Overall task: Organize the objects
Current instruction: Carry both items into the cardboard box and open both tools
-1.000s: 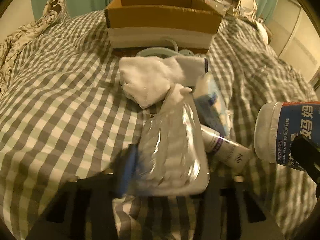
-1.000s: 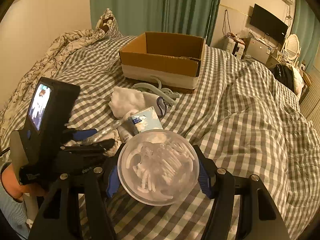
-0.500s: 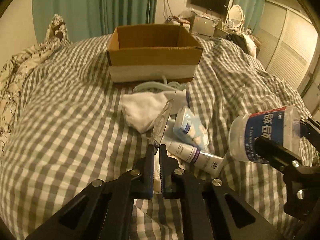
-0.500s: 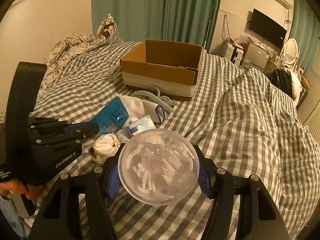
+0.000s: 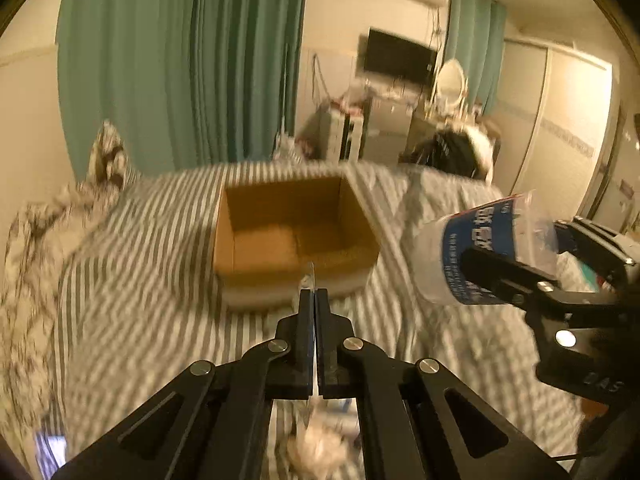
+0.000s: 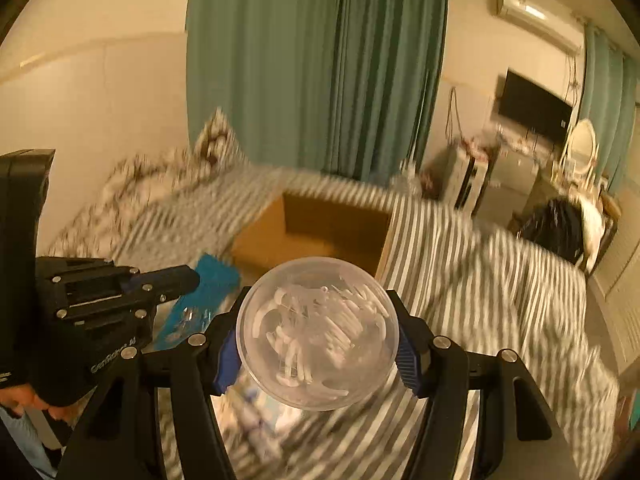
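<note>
An open cardboard box (image 5: pixel 294 236) sits on the checked bedspread; it also shows in the right wrist view (image 6: pixel 320 226). My left gripper (image 5: pixel 315 300) is shut on a thin clear plastic packet (image 5: pixel 311 280), seen edge-on above the near side of the box; from the right wrist view the packet (image 6: pixel 208 296) shows its blue backing, with my left gripper (image 6: pixel 188 280) on it. My right gripper (image 6: pixel 316 354) is shut on a clear round jar of white floss picks (image 6: pixel 318 332), held in the air near the box. The jar (image 5: pixel 480 252) has a blue label.
The checked bedspread (image 5: pixel 140 288) covers the bed. A patterned pillow (image 5: pixel 36 232) lies at the left. Small white items (image 5: pixel 320 448) lie on the bed below my left gripper. Green curtains (image 6: pixel 312 64), a TV (image 5: pixel 400 56) and a dresser stand behind.
Both grippers have lifted and moved forward toward the box with their loads. The heap of items on the bed has dropped below the views. The box's inside is now visible.
</note>
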Tool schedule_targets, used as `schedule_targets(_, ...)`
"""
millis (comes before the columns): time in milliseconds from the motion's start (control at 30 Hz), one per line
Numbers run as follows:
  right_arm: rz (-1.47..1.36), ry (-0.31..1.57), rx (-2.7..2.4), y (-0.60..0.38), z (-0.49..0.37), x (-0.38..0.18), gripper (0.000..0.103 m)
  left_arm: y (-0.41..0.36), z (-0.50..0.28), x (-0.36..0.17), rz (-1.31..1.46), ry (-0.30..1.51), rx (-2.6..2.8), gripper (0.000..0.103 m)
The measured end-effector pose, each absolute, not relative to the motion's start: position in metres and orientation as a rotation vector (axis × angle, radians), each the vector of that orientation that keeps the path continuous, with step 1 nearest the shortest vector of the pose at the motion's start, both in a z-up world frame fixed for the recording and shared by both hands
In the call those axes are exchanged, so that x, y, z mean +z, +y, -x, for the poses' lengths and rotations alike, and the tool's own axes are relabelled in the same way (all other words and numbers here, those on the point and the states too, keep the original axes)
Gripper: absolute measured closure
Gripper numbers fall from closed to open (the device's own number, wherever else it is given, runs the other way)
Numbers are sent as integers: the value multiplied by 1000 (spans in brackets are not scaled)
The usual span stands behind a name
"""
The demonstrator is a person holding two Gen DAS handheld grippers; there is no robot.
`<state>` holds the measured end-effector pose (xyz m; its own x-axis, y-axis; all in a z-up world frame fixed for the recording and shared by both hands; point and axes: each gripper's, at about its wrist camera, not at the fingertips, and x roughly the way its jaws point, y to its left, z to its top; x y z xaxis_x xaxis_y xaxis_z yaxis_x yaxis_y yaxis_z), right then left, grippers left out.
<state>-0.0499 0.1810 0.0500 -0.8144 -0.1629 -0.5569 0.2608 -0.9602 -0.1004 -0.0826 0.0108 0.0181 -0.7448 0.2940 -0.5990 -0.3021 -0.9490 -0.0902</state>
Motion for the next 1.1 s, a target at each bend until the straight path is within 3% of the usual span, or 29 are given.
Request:
schedule_targets(300,-763,234,-2815,177,148,76,42,28,173,58,840,88,2728,103)
schedule_targets(633,-979,140,-2741,186,258,0,42,49,262,-12,1043,219,2734,103)
schedule_targets(833,-1012,41,-2660,201,267,-22,41,50,281,-45,1122,219,2709,102)
schedule_targets(933,-964,20,-2694,211,259,-13,27,51,279,-49,1136,241,2716,99)
schedule_targets(1000,-919,18,-2726,216,249,2,23,50,275,-47,1148,247,2730,95)
schedule_targets(1067,-876,20,-2742,217,237,19,21,47,269,-42,1156,247,2747,81)
schedule_targets(1100,-854,27,-2749,218,229,28,20,46,265,-38,1152,245,2760,61)
